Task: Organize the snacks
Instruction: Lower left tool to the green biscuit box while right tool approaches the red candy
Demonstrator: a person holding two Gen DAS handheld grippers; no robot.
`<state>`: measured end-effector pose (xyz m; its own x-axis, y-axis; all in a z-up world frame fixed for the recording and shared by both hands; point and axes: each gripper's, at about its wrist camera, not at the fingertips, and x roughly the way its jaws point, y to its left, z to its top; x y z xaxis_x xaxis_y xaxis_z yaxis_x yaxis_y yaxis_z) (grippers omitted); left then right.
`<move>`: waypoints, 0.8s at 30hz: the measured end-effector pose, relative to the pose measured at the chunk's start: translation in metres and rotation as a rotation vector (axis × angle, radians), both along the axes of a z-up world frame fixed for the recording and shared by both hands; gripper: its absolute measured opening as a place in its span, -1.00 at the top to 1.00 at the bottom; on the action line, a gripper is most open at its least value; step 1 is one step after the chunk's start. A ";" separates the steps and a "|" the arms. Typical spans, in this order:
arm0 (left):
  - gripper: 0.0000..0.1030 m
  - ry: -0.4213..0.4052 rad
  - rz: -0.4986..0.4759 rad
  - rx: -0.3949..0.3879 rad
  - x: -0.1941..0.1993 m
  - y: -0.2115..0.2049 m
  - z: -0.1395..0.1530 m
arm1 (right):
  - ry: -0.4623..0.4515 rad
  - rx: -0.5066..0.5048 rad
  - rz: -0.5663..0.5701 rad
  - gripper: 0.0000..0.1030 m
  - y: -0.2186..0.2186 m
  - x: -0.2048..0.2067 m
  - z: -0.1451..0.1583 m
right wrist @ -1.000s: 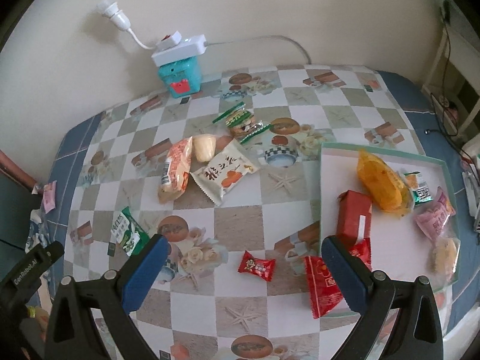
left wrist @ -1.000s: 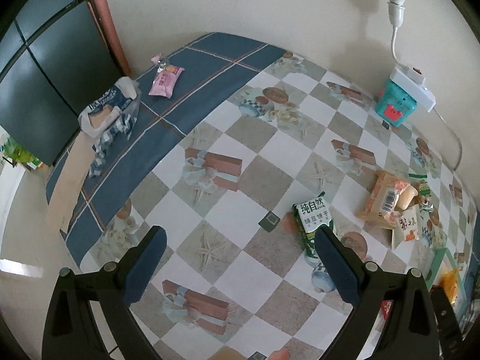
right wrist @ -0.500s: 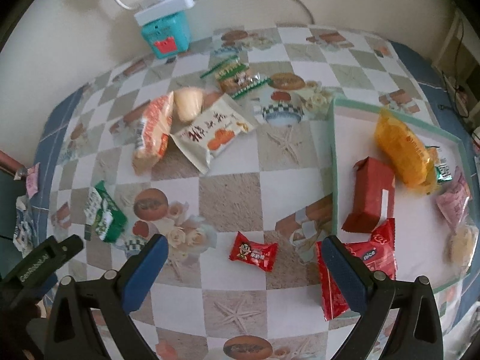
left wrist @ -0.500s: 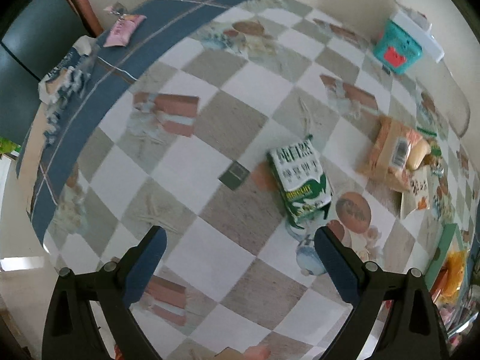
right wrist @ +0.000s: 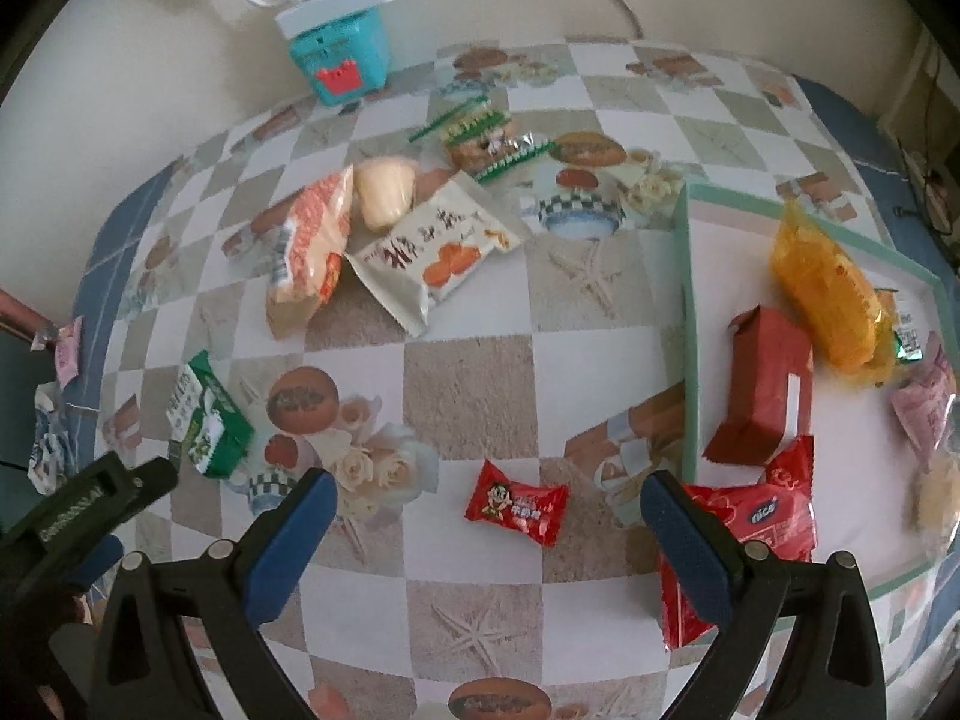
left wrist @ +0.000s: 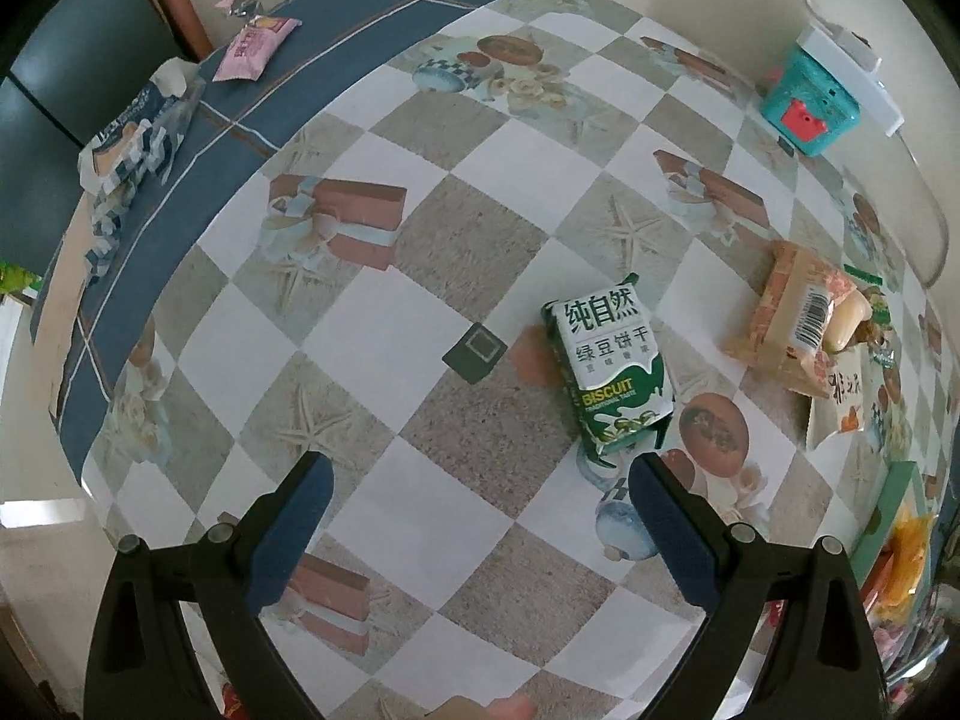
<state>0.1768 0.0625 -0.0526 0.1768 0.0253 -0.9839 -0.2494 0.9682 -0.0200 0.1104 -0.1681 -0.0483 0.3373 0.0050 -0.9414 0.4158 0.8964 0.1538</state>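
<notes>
A green and white biscuit pack (left wrist: 609, 369) lies on the checked tablecloth, just ahead of my open left gripper (left wrist: 477, 501) and toward its right finger; it also shows in the right wrist view (right wrist: 207, 417). My open right gripper (right wrist: 489, 516) hovers over a small red candy (right wrist: 516, 504) lying between its fingers. A green-rimmed tray (right wrist: 690, 324) at the right holds a red box (right wrist: 762, 390), a yellow bag (right wrist: 825, 294), a red nice pack (right wrist: 756, 525) and pink packets. An orange pack (right wrist: 309, 252), a white pack (right wrist: 432, 255) and a green-edged wrapper (right wrist: 483, 138) lie loose.
A teal box (right wrist: 339, 57) with a white power strip on it stands by the wall. A pink packet (left wrist: 252, 48) and a blue-white bag (left wrist: 132, 141) lie on the blue border at the table's far left edge. The left gripper's body (right wrist: 78, 504) shows at the right view's lower left.
Both grippers have moved lower and closer to the table. The biscuit pack has grown nearer the left gripper; the red candy now lies between the right gripper's fingers.
</notes>
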 end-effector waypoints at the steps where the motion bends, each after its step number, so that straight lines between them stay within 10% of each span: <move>1: -0.92 0.000 0.004 -0.005 0.000 0.002 0.000 | -0.004 -0.005 0.002 -0.96 0.000 0.000 0.001; 24: -0.92 -0.011 0.046 -0.058 -0.001 0.022 0.004 | 0.078 -0.011 -0.019 -0.31 0.000 -0.006 -0.030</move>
